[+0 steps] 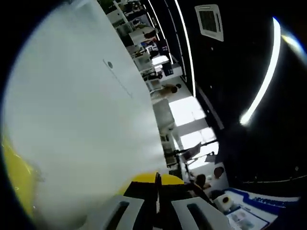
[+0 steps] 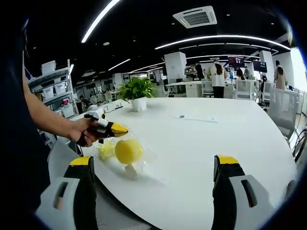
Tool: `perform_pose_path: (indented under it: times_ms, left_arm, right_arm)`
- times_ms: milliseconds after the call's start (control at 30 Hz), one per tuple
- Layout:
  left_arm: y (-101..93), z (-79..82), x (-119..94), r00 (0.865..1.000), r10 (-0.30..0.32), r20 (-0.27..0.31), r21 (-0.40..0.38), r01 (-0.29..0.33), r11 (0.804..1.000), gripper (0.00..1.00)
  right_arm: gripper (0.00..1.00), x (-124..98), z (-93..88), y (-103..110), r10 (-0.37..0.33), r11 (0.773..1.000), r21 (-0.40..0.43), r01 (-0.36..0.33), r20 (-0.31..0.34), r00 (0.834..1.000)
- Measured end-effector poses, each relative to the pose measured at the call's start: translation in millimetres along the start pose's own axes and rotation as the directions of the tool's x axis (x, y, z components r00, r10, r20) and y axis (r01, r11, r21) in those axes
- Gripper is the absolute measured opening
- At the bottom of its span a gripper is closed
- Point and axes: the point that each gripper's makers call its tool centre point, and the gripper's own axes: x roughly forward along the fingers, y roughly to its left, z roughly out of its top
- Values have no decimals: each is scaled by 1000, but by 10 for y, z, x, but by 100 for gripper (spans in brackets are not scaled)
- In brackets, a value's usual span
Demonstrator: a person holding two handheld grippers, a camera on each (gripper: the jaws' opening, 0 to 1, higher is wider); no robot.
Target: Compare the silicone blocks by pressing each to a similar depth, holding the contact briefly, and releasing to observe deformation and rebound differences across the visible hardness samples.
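**While poised over white table: left tool shut at yellow block, right tool gaping**

As seen in left gripper view, heavily rolled: white table (image 1: pixel 81 120) across the left half, yellow patch at its lower left edge, too blurred to name. Left tool (image 1: pixel 157 186) at bottom centre, jaws drawn together with barely a slit between, yellow just past the tips. Can't tell if anything is pinched there. Office aisle and ceiling light strips off to the right.

Right gripper view, left to right:
- Forearm and hand (image 2: pixel 81 134) wrapped round the left tool (image 2: pixel 117 128), yellow tips together, pointing right.
- Pale yellow-green block (image 2: pixel 106 150) directly under it, on the table near the front edge.
- Yellow block (image 2: pixel 128 151) touching the pale one on its right, just below the tips. Contact with the tips: can't tell. Both seemingly inside clear film.
- Potted plant (image 2: pixel 136 91) further back on the table (image 2: pixel 201 139).
- Right tool (image 2: pixel 153 160) spread wide, nothing between the jaws, well right of the blocks.
- People (image 2: pixel 218 76) standing far back, chair (image 2: pixel 283 108) at the right edge.
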Motion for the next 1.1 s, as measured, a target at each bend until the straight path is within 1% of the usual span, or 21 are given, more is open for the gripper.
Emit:
perform_pose_path:
  times_ms: [67, 133, 200, 233, 267, 367, 400, 500, 533, 633, 667, 700, 733, 767, 800, 833, 867, 900, 933, 1000, 1100]
  left_arm:
    - [93, 24, 7, 999, 31, 11, 3, -31, 1000, 0]
    - [128, 38, 14, 999, 42, 14, 7, -42, 999, 0]
    - [235, 70, 20, 996, 88, 26, 40, -89, 995, 0]
    - [315, 77, 23, 992, 125, 25, 64, -126, 990, 0]
    - [362, 76, 27, 989, 145, 26, 83, -146, 986, 0]
    - [568, 67, 15, 975, 222, 14, 128, -222, 967, 0]
    - [591, 62, 9, 973, 232, 13, 129, -232, 964, 0]
    - [605, 50, 5, 972, 234, 11, 157, -233, 960, 0]
    - [614, 38, 7, 970, 241, 6, 175, -239, 955, 0]
    - [717, -2, 7, 959, 282, -14, 188, -274, 943, 0]
    - [751, -24, 2, 954, 300, -23, 200, -289, 936, 0]
    - [820, -46, -15, 939, 341, -31, 239, -325, 915, 0]
    - [855, -45, -17, 931, 363, -25, 256, -345, 903, 0]
    - [868, -42, -16, 928, 371, -20, 262, -354, 898, 0]
    - [883, -46, -13, 922, 387, -12, 285, -368, 885, 0]
    - [896, -61, -6, 918, 396, -19, 322, -370, 872, 0]
    - [912, -79, -3, 915, 402, -27, 344, -369, 863, 0]
    - [948, -105, -8, 906, 422, -39, 366, -380, 849, 0]
    - [967, -122, -10, 901, 432, -49, 378, -384, 842, 0]
    - [1005, -159, -4, 895, 442, -65, 389, -385, 837, 0]
    - [1010, -157, -8, 895, 443, -62, 409, -381, 829, 0]
  right_arm:
    - [97, 2, 4, -4, -2, 1000, 0, 2, 2, 1000]
    - [97, 2, 10, -6, -5, 1000, 1, 5, 2, 1000]
    - [97, -2, 15, -17, -9, 1000, -2, 9, 3, 1000]
    - [97, -5, 20, -21, -10, 1000, -1, 10, 3, 1000]
    - [97, -7, 19, -25, -12, 1000, 0, 12, 2, 1000]
    - [97, -13, 15, -44, -16, 1000, 3, 16, 3, 1000]
    - [97, -15, 13, -45, -17, 1000, 5, 17, 2, 1000]
    - [97, -24, 4, -50, -21, 1000, 8, 21, 0, 1000]
    - [97, -25, -2, -51, -22, 1000, 12, 22, 0, 1000]
    - [97, -25, -19, -43, -21, 1000, 17, 21, -5, 1000]
    - [97, -22, -21, -39, -20, 1000, 18, 20, -6, 1000]
    - [97, -18, -20, -35, -19, 1000, 16, 19, -6, 1000]
    - [97, -17, -18, -33, -19, 1000, 14, 19, -7, 1000]
    - [97, -18, -17, -30, -19, 1000, 13, 19, -8, 1000]
    - [97, -19, -16, -29, -19, 1000, 13, 19, -8, 1000]
    - [97, -22, -12, -32, -20, 1000, 12, 20, -7, 1000]
    - [97, -23, -11, -33, -21, 1000, 12, 21, -6, 1000]
    - [97, -27, -8, -35, -22, 1000, 13, 22, -6, 1000]
    - [97, -30, -7, -35, -23, 1000, 13, 24, -7, 1000]
    - [97, -38, -4, -37, -26, 1000, 13, 26, -7, 1000]
    - [97, -52, -12, -36, -30, 999, 13, 30, -10, 1000]
